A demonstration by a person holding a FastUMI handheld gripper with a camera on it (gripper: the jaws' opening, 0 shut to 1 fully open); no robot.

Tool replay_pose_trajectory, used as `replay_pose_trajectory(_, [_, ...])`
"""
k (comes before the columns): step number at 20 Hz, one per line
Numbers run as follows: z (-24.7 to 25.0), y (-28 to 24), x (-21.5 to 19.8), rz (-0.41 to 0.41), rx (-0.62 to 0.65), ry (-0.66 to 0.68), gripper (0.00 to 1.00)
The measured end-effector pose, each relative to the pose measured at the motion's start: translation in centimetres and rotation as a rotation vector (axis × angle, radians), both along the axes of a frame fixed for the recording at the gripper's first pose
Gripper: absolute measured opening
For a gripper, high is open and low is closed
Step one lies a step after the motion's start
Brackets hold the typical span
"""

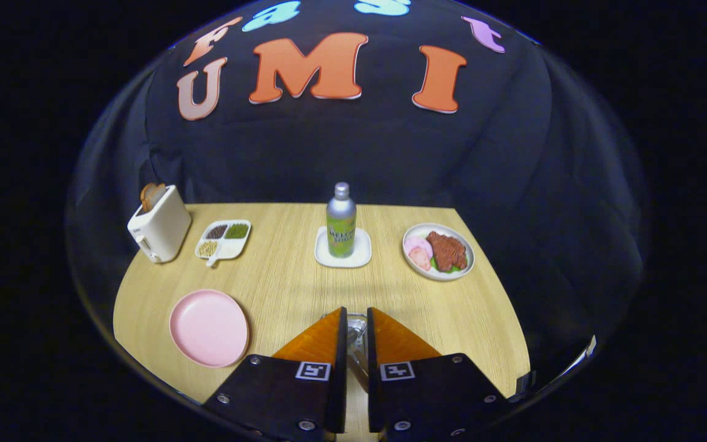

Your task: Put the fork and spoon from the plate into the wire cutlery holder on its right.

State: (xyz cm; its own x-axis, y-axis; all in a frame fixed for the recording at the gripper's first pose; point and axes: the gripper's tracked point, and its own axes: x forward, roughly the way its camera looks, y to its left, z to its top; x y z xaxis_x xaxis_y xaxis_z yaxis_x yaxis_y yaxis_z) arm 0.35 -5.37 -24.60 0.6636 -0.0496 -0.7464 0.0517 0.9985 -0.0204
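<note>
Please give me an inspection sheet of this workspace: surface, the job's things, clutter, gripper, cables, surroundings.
Surface: wooden table, no spills seen.
Job's things: pink plate lies bare, with no cutlery on it; a shiny metal piece sits between the fingers, and whether it is the fork or the spoon cannot be told.
Clutter: toaster with bread, divided tray of grains, bottle upright on a white coaster, food plate.
Gripper: gripper has its fingers close together around the metal piece; whether they press on it cannot be told.
Cables: nothing seen.
Surroundings: black cloth wall.
</note>
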Motion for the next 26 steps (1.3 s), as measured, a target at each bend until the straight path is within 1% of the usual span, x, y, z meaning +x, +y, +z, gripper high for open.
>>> replay_pose_trajectory(5, [8.4,-0.1,2.7,-0.055,0.056,-0.233,0.19])
replay_pose_trajectory(6, [10.3,-0.3,3.2,-0.064,0.052,-0.28,0.2])
replay_pose_trajectory(8, [13.7,-0.8,4.2,-0.056,0.039,-0.379,0.23])
replay_pose_trajectory(9, [14.9,-0.4,4.5,-0.039,0.043,-0.411,0.24])
replay_pose_trajectory(13, [17.9,-0.4,5.0,-0.021,0.037,-0.512,0.28])
replay_pose_trajectory(15, [19.6,-0.3,5.1,-0.012,0.029,-0.566,0.37])
replay_pose_trajectory(16, [20.4,-0.3,5.1,-0.008,0.02,-0.591,0.49])
replay_pose_trajectory(17, [21.1,-0.3,5.2,-0.003,0.007,-0.613,0.55])
replay_pose_trajectory(18, [21.7,-0.3,5.2,0.001,-0.007,-0.634,0.64])
replay_pose_trajectory(20, [23.0,-0.1,5.0,0.006,-0.016,-0.668,0.79])
replay_pose_trajectory(22, [23.7,0.5,4.7,0.02,-0.002,-0.688,0.87])
replay_pose_trajectory(26, [24.0,1.4,4.6,0.064,0.001,-0.722,0.92])
